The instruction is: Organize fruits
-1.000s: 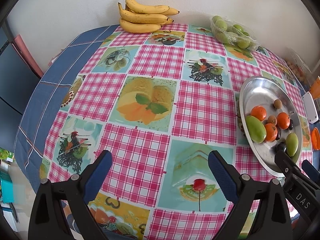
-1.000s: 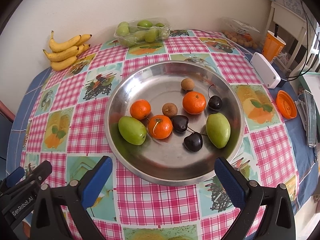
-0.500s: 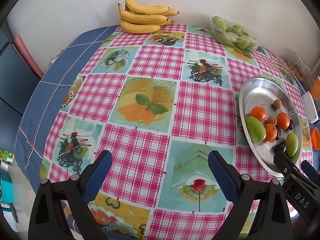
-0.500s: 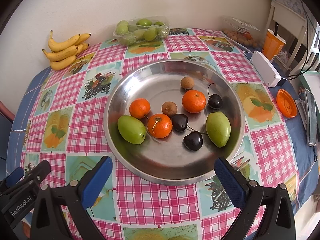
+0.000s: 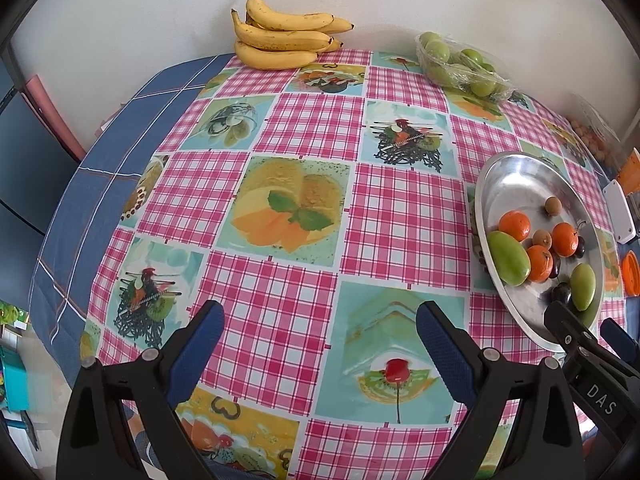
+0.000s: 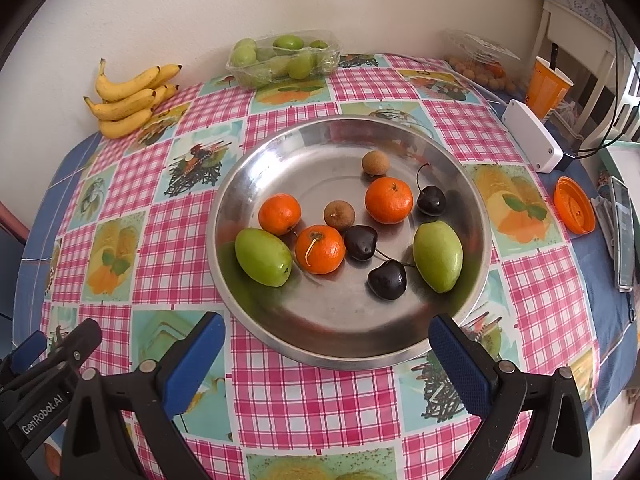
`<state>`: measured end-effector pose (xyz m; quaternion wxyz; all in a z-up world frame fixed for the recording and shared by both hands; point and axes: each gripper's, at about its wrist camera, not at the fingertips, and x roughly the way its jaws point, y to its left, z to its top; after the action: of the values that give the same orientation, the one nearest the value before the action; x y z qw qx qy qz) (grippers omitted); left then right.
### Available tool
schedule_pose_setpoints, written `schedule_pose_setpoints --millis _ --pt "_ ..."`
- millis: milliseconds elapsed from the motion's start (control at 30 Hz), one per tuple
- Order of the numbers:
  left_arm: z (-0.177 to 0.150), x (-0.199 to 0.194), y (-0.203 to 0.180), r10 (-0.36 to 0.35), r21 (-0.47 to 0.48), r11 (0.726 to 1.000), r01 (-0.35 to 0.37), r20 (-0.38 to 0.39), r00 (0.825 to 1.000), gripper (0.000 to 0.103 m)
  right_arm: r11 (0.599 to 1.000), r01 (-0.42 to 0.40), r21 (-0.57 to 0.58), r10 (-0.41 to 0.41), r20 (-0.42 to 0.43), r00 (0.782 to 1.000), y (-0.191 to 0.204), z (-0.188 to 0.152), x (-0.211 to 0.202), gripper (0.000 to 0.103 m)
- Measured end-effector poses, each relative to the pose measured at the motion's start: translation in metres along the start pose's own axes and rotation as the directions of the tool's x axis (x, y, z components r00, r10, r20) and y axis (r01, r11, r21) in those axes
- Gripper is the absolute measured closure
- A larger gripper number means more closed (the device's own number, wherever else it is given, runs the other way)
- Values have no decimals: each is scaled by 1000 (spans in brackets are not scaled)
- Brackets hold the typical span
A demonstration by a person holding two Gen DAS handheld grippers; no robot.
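Note:
A round steel plate [image 6: 460, 184] sits mid-table holding three oranges [image 6: 389, 200], two green fruits [image 6: 263, 257], three dark cherries [image 6: 387, 279] and two small brown fruits [image 6: 339, 215]. My right gripper [image 6: 326, 354] hovers open just before the plate's near rim, empty. My left gripper [image 5: 318, 344] is open over bare tablecloth, left of the plate [image 5: 508, 184], holding nothing. A bunch of bananas [image 5: 286, 38] lies against the far wall, and a clear tray of green fruits [image 6: 282, 58] sits beside it.
A checked pink tablecloth [image 5: 280, 288] covers the round table. On the right are a white box [image 6: 530, 140], an orange cup [image 6: 546, 84], an orange lid [image 6: 574, 205], a phone [image 6: 624, 236] and a bag of small brown fruits [image 6: 478, 68]. The wall stands close behind.

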<state>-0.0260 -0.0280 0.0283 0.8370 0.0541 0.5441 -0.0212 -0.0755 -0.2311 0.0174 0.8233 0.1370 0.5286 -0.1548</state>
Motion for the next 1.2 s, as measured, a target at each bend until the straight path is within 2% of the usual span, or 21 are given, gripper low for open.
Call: schedule_pose_setpoints --millis 1000,1200 --pt "0 0 4 7 -9 1000 -7 6 1000 6 1000 -3 2 3 -7 1000 2 0 1 0" --pt "0 -5 7 5 -24 1000 -4 27 1000 6 1000 -4 2 4 -7 1000 2 0 0 0"
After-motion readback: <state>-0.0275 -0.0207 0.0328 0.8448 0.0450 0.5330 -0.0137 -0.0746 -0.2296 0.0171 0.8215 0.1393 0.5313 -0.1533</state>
